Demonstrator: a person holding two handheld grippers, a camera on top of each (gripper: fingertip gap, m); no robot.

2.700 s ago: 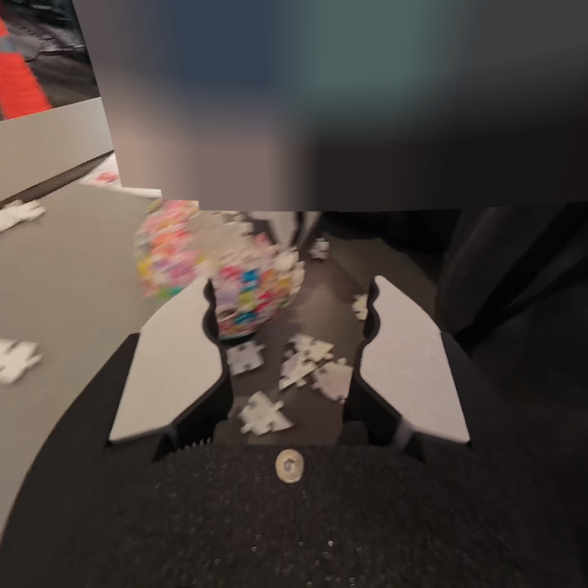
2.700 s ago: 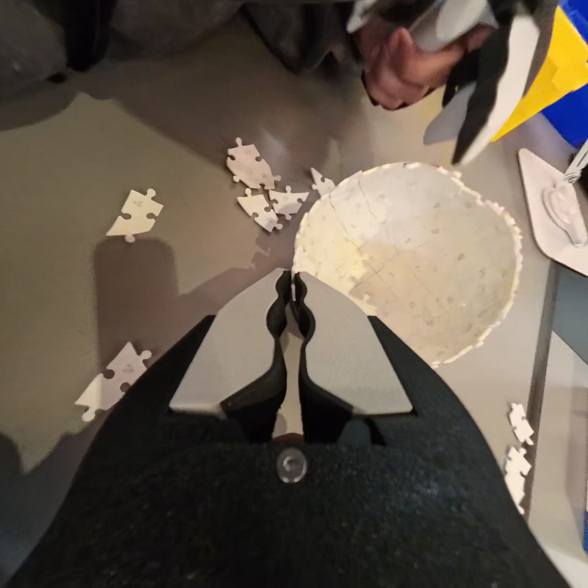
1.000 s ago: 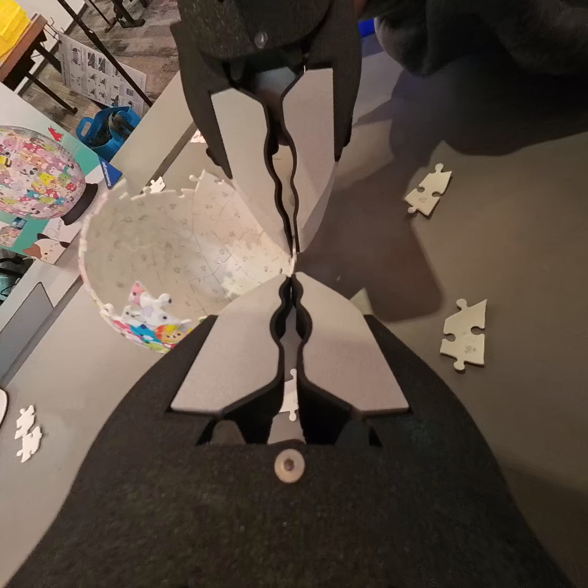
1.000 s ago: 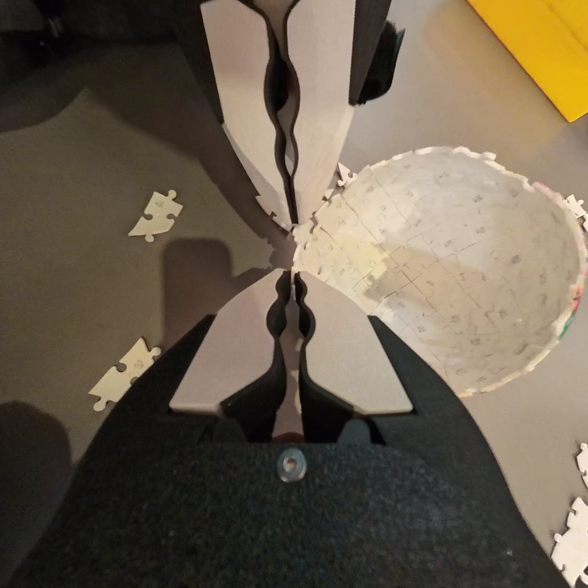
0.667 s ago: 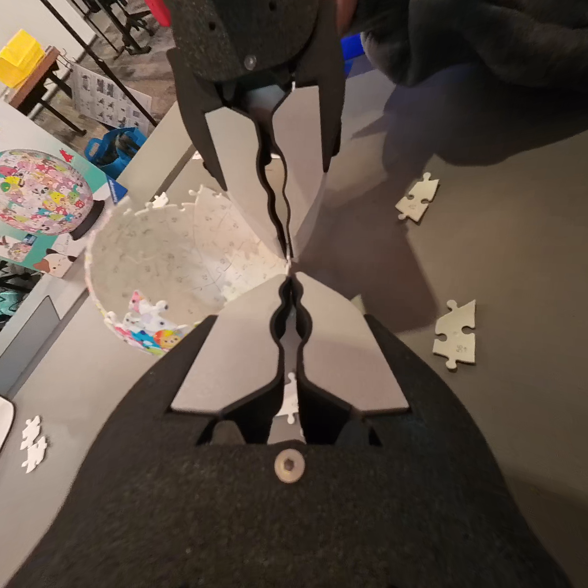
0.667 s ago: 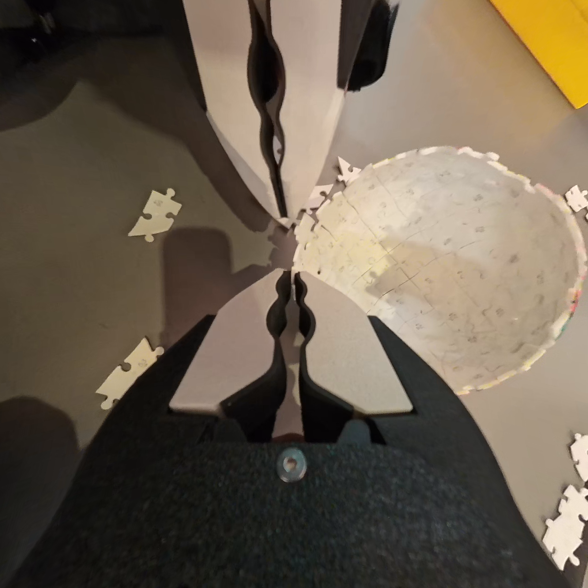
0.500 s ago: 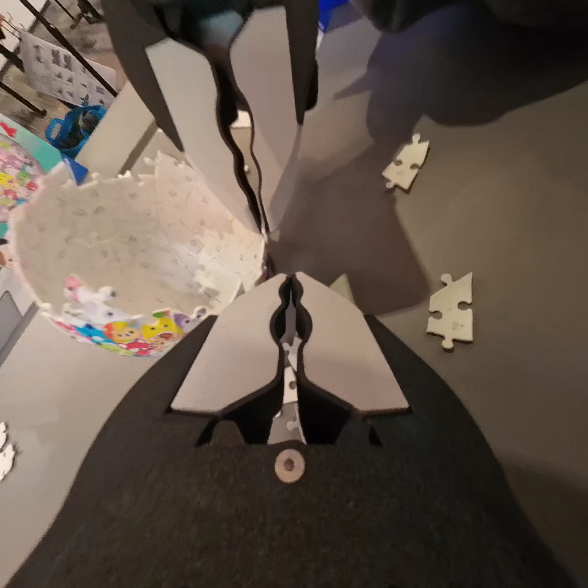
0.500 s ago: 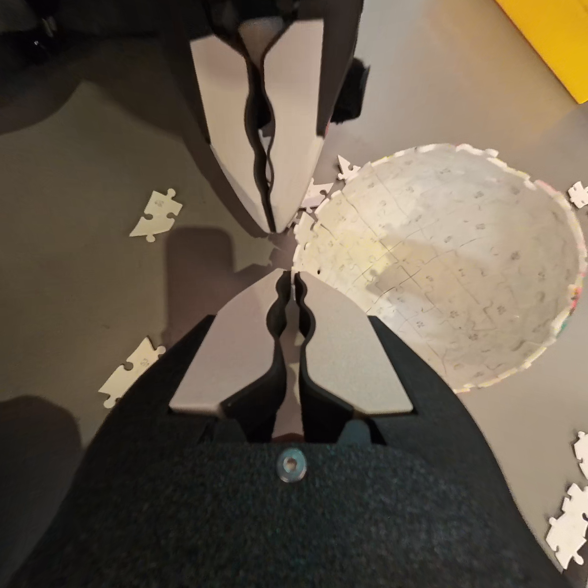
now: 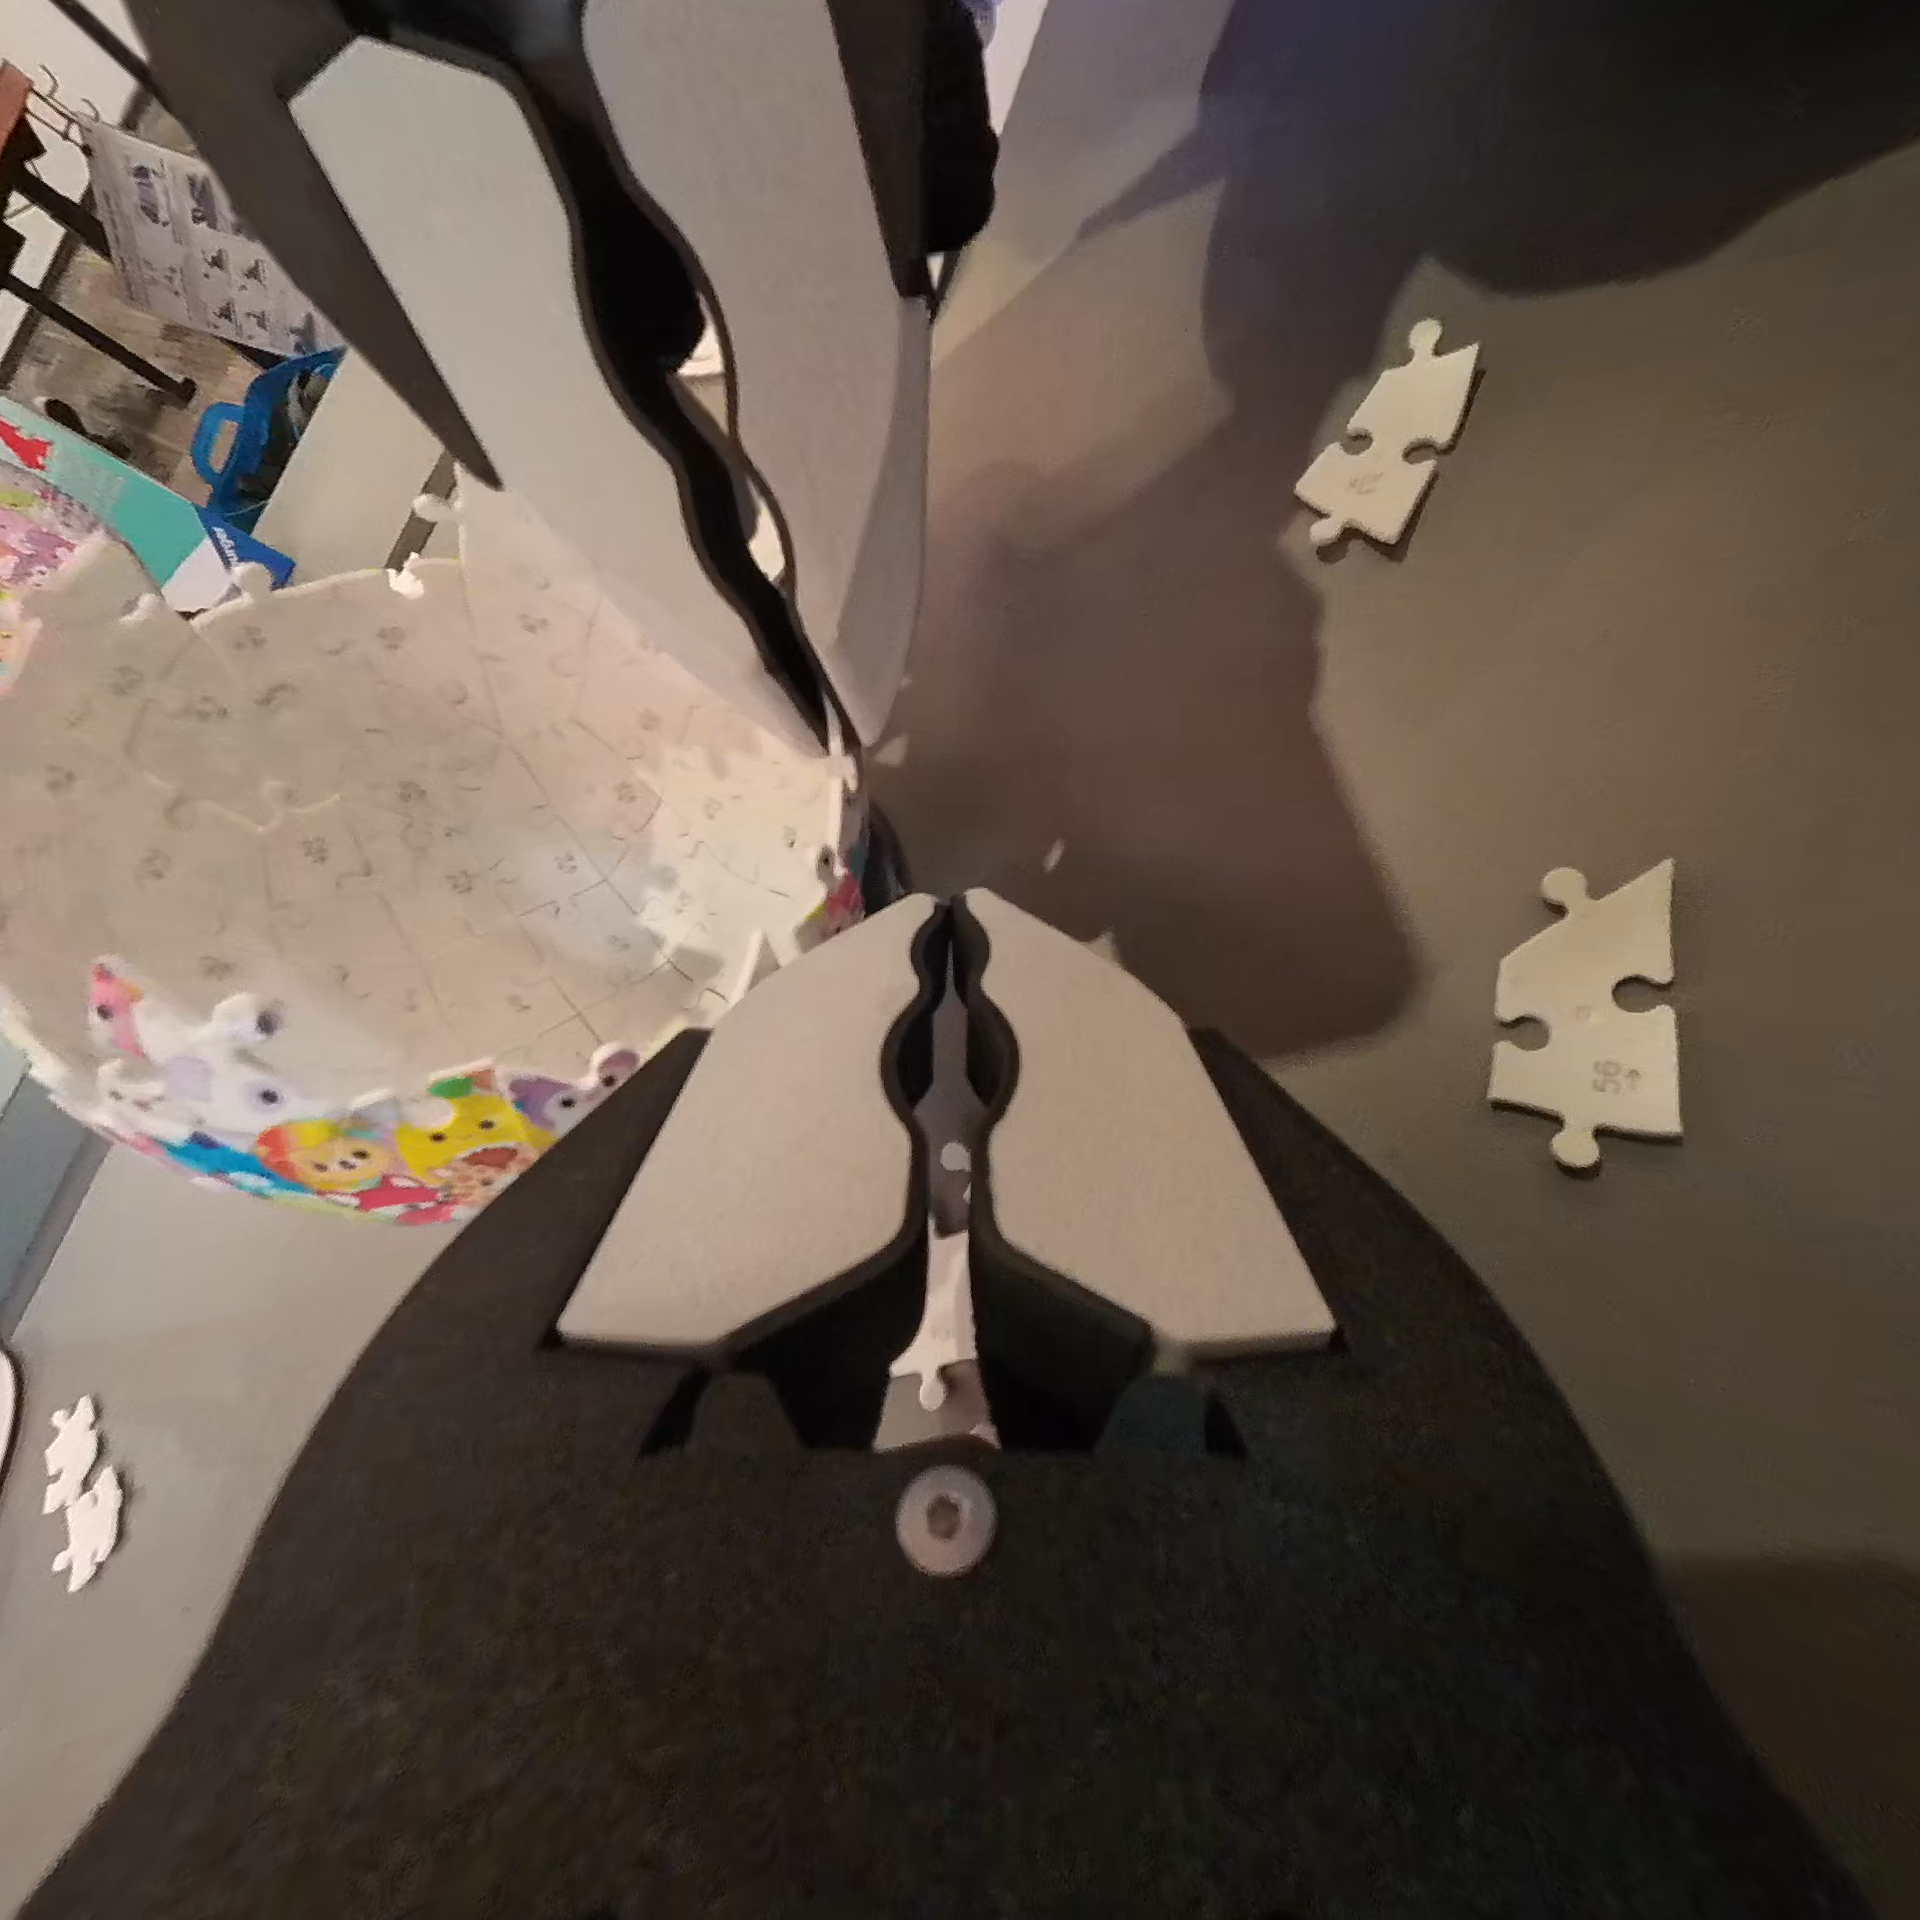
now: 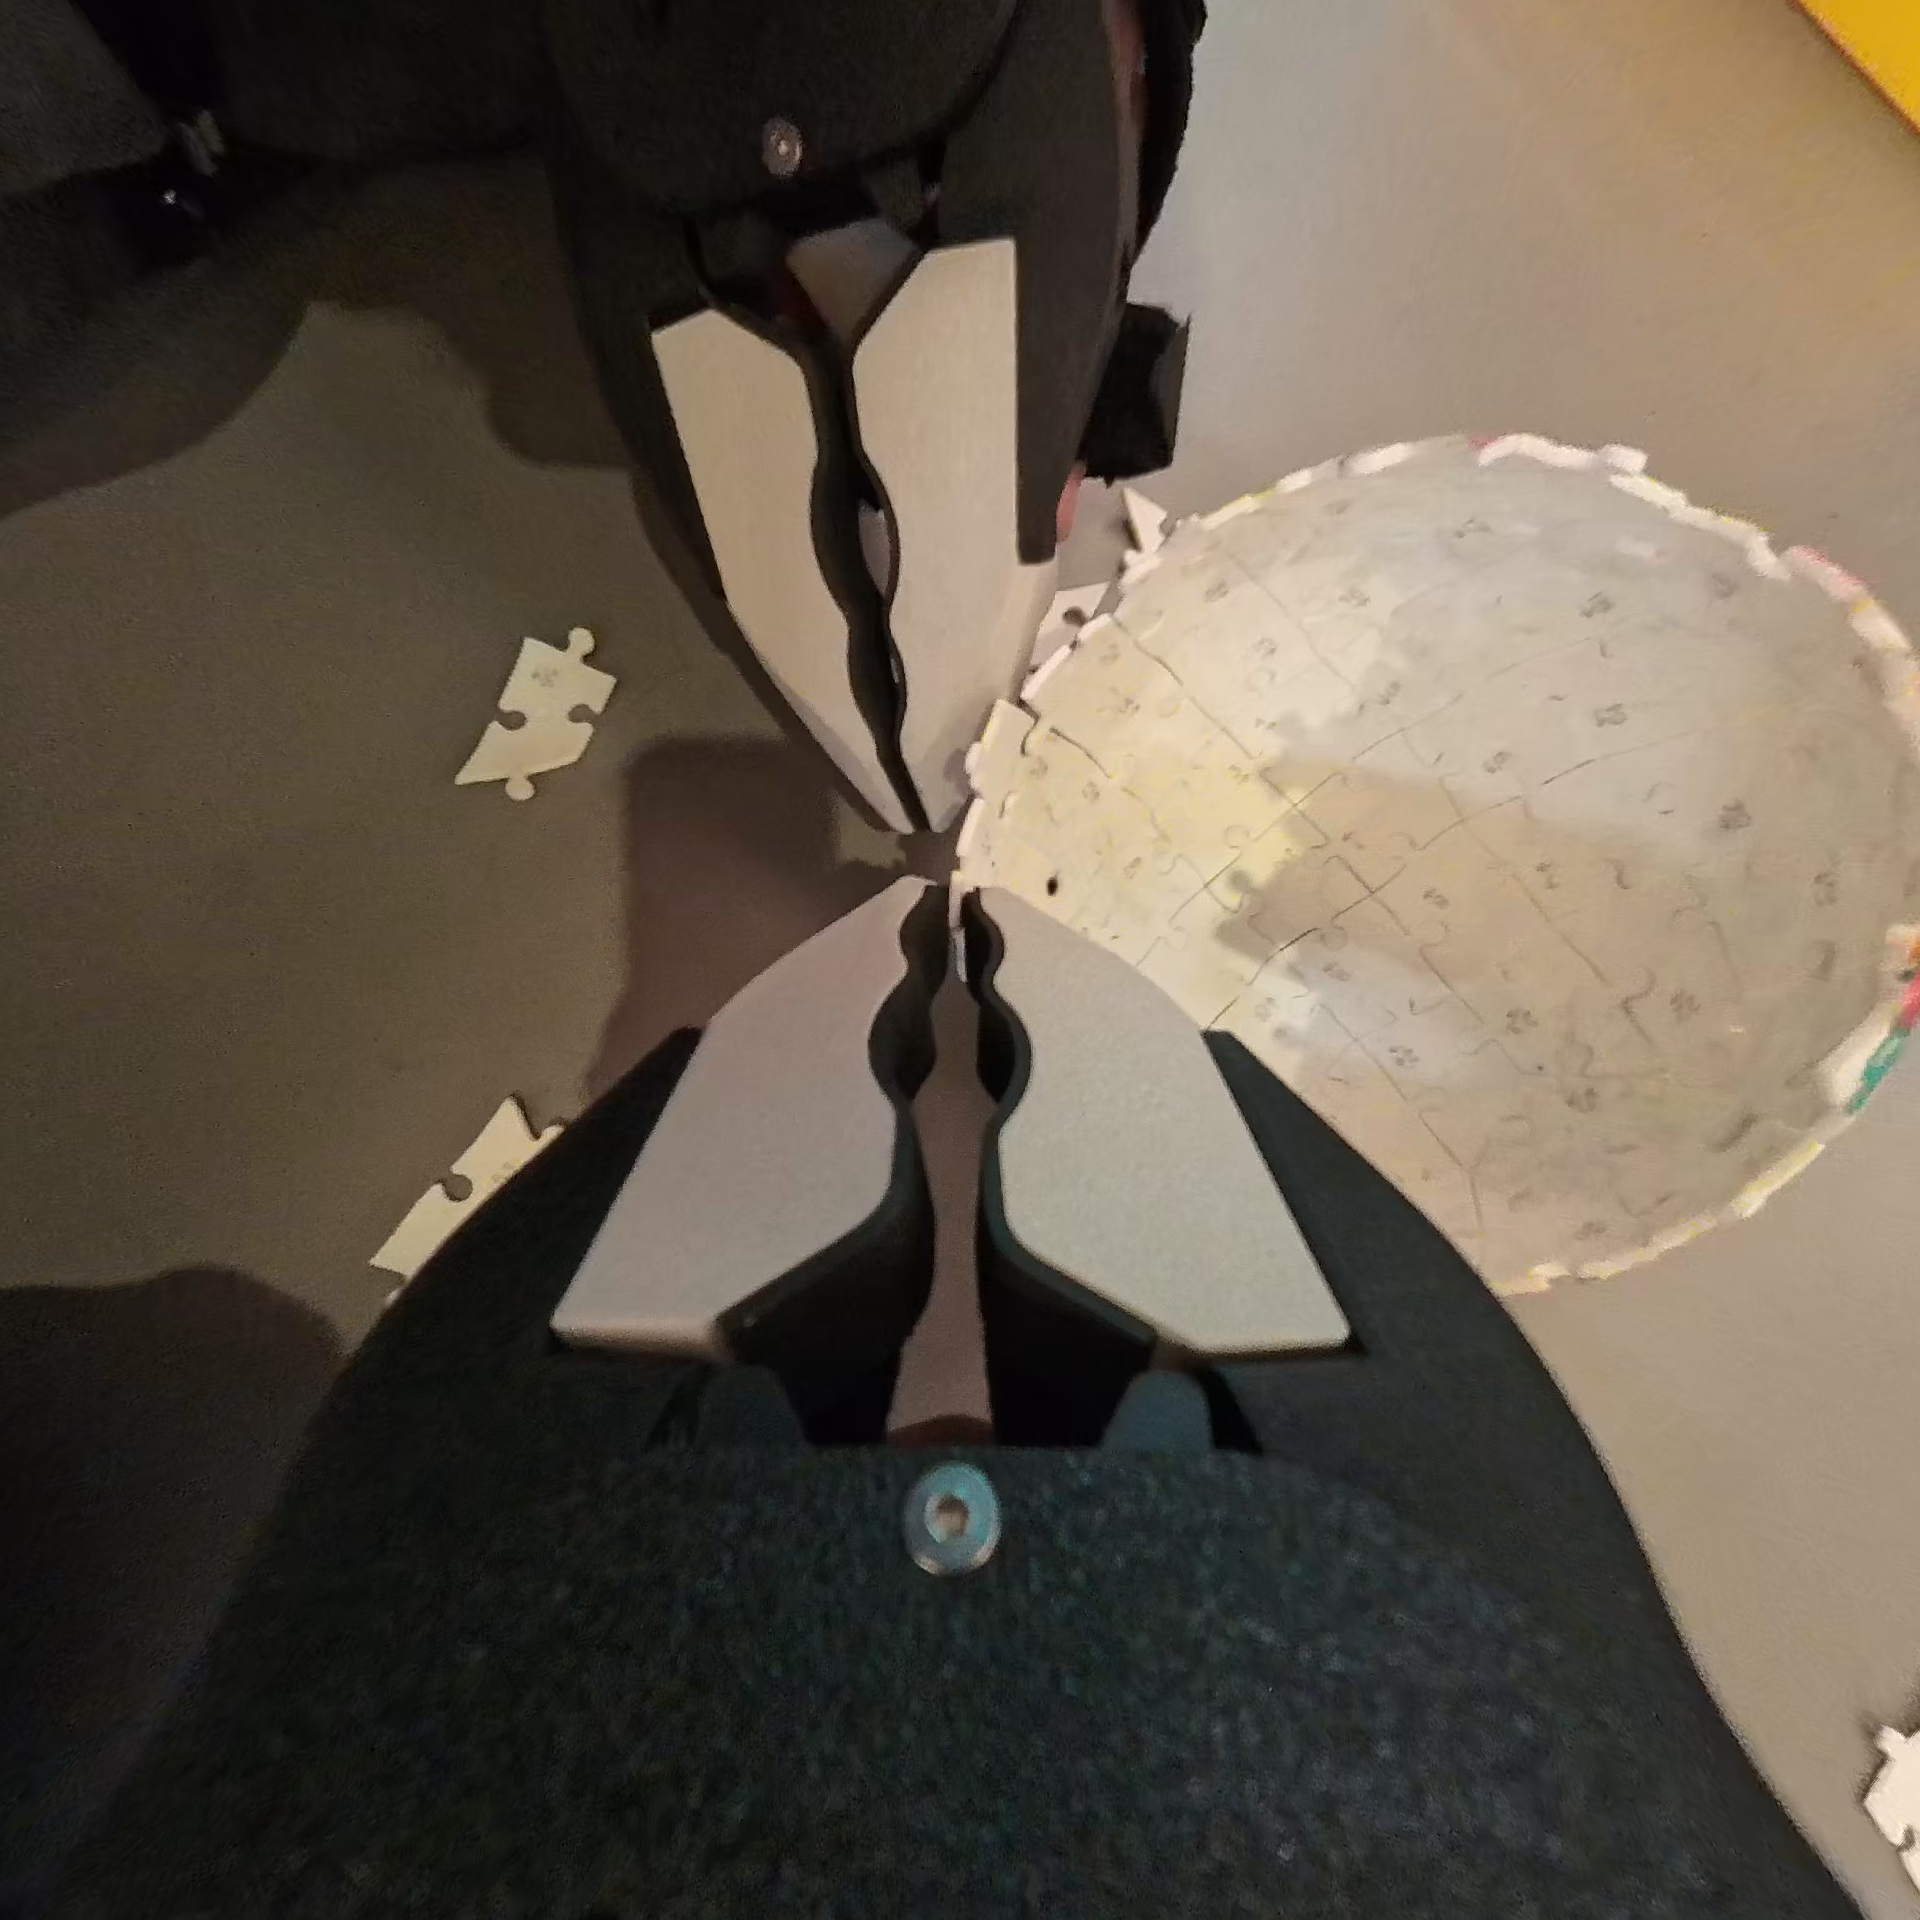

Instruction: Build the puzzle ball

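The half-built puzzle ball (image 9: pixel 343 831) is an open bowl, white inside and brightly coloured outside; it also shows in the right wrist view (image 10: pixel 1455 883). My right gripper (image 10: pixel 951 904) is shut on the bowl's rim, and comes in from the top of the left wrist view (image 9: pixel 852 743). My left gripper (image 9: pixel 951 914) is shut on a white puzzle piece (image 9: pixel 935 1340), which shows between the fingers. The left gripper (image 10: pixel 914 821) is tip to tip with the right one at the rim.
Loose white pieces lie on the grey table (image 9: pixel 1714 675): two right of my left gripper (image 9: pixel 1382 447) (image 9: pixel 1590 1029), small ones at the left (image 9: pixel 83 1486), others in the right wrist view (image 10: pixel 540 717) (image 10: pixel 457 1195). The puzzle box (image 9: pixel 62 499) is behind the bowl. The grippers are tip to tip, or close to it.
My left gripper, open 2.7 s ago, is now shut on a piece. Both grippers have met at the bowl's rim and have drawn closer together over the last second.
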